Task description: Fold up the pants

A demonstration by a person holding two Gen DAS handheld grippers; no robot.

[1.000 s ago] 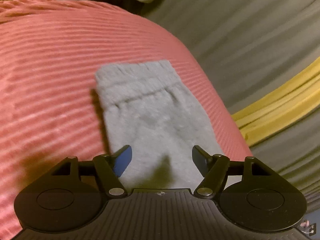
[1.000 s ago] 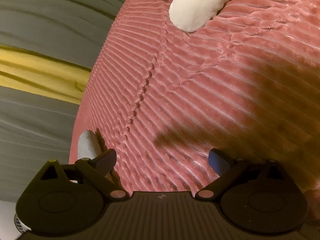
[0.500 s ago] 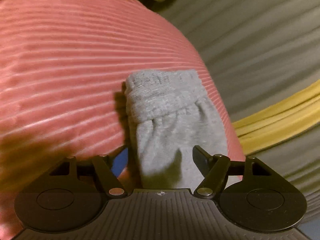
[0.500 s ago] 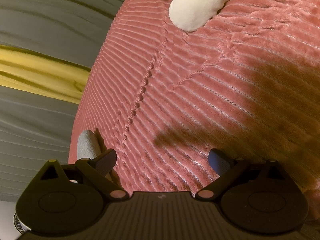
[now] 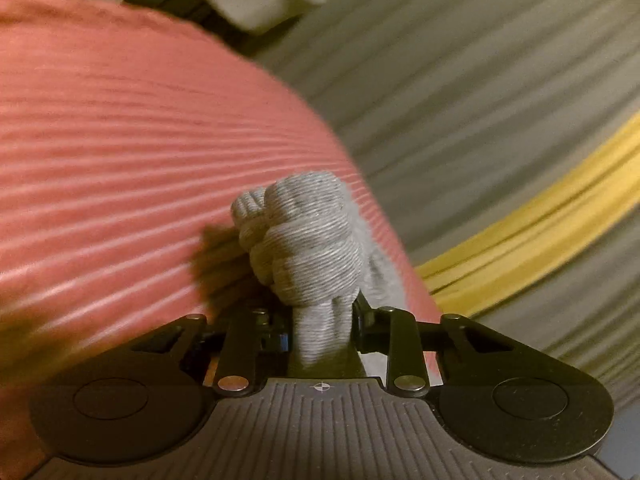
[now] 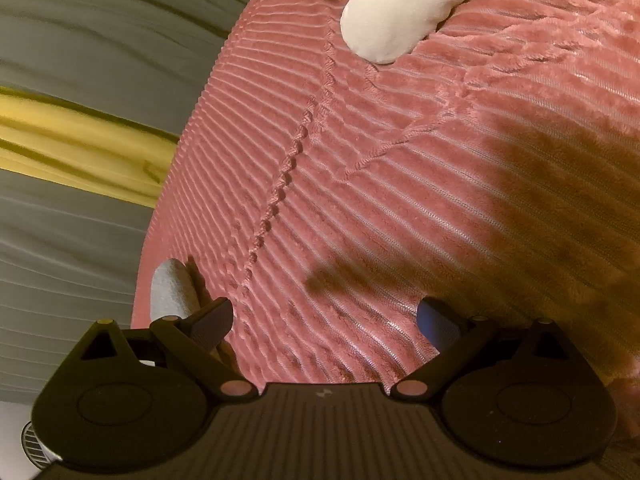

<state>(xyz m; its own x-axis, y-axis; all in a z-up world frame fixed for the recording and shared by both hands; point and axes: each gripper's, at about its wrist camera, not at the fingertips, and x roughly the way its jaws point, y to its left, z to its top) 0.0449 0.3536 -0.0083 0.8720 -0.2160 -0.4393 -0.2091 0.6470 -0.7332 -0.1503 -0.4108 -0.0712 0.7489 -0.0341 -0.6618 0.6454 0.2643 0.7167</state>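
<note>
Nearest me, the left hand-held gripper (image 5: 320, 330) is clamped on the small grey knitted pants (image 5: 308, 248), bunched at the edge of the ribbed pink plush bedspread (image 5: 120, 152). The right hand-held gripper (image 6: 325, 314) hangs spread wide and empty over the same spread. I judge this a lifting step; next it needs laying flat. Beyond lie a white plush toy (image 6: 400, 12) and grey plank floor (image 5: 480, 80).
</note>
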